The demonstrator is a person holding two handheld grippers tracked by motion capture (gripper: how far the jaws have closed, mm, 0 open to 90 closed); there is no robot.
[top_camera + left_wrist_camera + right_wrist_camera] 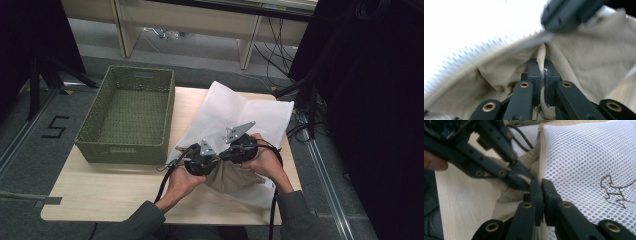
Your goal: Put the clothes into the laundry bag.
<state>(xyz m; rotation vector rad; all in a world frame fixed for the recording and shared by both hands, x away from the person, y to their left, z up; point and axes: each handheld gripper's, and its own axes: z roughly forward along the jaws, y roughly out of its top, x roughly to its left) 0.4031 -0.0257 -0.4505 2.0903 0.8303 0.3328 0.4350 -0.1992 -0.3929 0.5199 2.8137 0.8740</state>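
While the right hand-held gripper (541, 185) pinches the mesh bag's (584, 157) edge open, the left hand-held gripper (542, 65), clamped on the beige cloth (584, 52), feeds it inside.

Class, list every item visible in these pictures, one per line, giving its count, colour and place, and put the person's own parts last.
Table: one, light wood, centre.
Woven basket: one, olive green, table's left rear.
Mesh laundry bag: one, white, table's right.
Beige garment: one, at the bag's near edge, pinched by the left gripper.
Left gripper: one, black, shut on the garment.
Right gripper: one, black, shut on the bag's edge.
Hands: two, holding the grippers.
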